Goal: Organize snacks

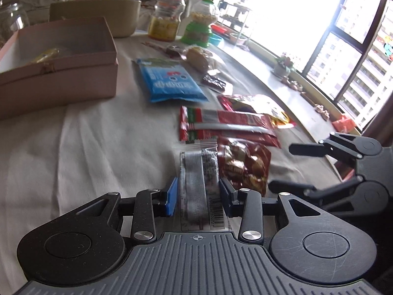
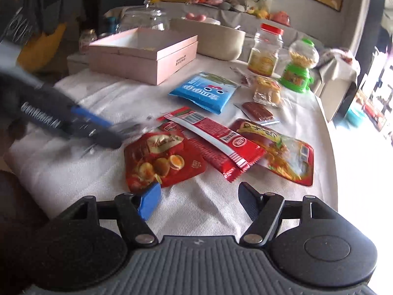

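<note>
My left gripper (image 1: 198, 193) is shut on a clear silver-striped packet (image 1: 196, 184) just above the white tablecloth. It appears blurred in the right wrist view (image 2: 115, 132). Beside it lies a red egg-snack pouch (image 1: 243, 164), also seen in the right wrist view (image 2: 159, 157). My right gripper (image 2: 199, 196) is open and empty, low over the cloth in front of that pouch. Red long wafer packs (image 2: 216, 145), a red-yellow pouch (image 2: 282, 154) and a blue pack (image 2: 203, 91) lie further on. The open pink box (image 1: 61, 56) holds one yellow snack (image 1: 46, 55).
A cream bowl (image 2: 221, 41), a red-lidded jar (image 2: 266, 49), a green candy dispenser (image 2: 298, 73) and a glass jar (image 2: 147, 19) stand at the back. Small wrapped snacks (image 2: 266, 91) lie near the jar. The table's right edge (image 2: 329, 132) curves by the window.
</note>
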`<move>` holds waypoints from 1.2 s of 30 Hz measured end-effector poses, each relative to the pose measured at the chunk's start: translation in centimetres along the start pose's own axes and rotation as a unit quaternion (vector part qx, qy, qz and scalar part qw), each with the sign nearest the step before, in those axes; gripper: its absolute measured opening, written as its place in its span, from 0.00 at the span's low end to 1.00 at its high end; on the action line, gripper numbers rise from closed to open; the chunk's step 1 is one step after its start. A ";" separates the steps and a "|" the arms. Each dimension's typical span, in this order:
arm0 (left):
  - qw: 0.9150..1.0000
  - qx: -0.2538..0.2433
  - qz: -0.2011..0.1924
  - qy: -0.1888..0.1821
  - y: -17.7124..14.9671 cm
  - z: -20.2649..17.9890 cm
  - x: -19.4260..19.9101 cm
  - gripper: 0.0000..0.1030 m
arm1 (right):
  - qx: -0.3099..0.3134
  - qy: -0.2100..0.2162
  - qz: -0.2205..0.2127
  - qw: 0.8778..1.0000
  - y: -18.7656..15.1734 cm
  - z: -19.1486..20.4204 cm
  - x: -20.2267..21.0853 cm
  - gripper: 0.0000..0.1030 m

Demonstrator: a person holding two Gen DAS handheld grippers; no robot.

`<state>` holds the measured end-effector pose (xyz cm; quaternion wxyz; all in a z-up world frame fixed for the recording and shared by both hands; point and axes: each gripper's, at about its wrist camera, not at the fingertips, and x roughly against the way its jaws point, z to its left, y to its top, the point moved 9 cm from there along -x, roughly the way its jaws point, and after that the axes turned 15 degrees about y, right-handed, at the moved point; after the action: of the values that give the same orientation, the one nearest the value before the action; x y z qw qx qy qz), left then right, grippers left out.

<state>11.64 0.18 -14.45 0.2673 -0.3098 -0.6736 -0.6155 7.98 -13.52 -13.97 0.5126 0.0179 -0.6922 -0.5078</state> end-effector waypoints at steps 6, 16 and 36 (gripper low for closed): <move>1.000 0.008 -0.006 0.009 -0.4 0.4 1.0 0.40 | 0.035 0.042 0.005 0.999 0.1 2.7 -0.8 0.77; 1.000 -0.007 -0.004 -0.014 0.4 -1.7 -0.4 0.40 | 0.045 -0.083 0.027 0.995 -0.9 -1.6 0.0 0.77; 0.977 0.060 -0.003 0.203 -1.9 8.1 2.7 0.40 | -0.078 -0.004 0.034 0.996 3.5 1.2 -6.5 0.78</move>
<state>8.58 8.37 -14.50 0.4149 -0.1600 -0.6421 -0.6244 11.91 -7.42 -15.88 0.5270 -0.0478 -0.6523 -0.5426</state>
